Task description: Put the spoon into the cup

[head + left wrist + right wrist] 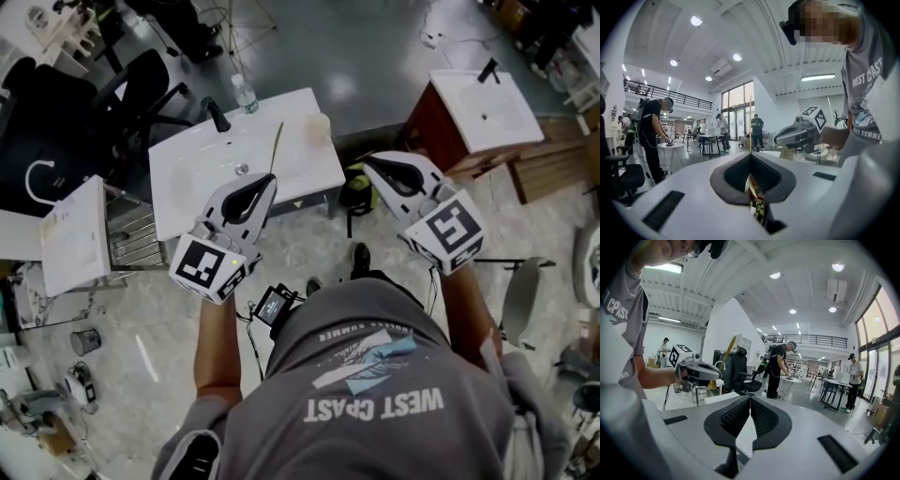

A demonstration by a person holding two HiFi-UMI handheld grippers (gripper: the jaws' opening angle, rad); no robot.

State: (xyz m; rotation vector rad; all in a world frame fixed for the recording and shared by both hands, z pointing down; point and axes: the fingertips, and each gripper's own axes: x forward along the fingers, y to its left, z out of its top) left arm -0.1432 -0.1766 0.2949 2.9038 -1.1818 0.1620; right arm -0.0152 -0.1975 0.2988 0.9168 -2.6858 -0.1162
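My left gripper (266, 180) is shut on a thin yellowish spoon (277, 145), which sticks out past the jaw tips over the white sink top (187, 183). In the left gripper view the spoon (750, 124) shows as a thin line rising from the shut jaws of that gripper (750, 154). The right gripper view shows the spoon (727, 351) slanting up from the left gripper (696, 371). A pale cup (319, 127) stands near the sink top's far right corner, beyond the spoon's tip. My right gripper (372, 162) is held to the right of the sink top, shut and empty.
A black faucet (217, 114) and a water bottle (244, 94) stand at the sink top's far edge. A second sink unit (487, 108) is at the right, office chairs (141, 89) at the left. Several people stand at tables in the room (651, 136).
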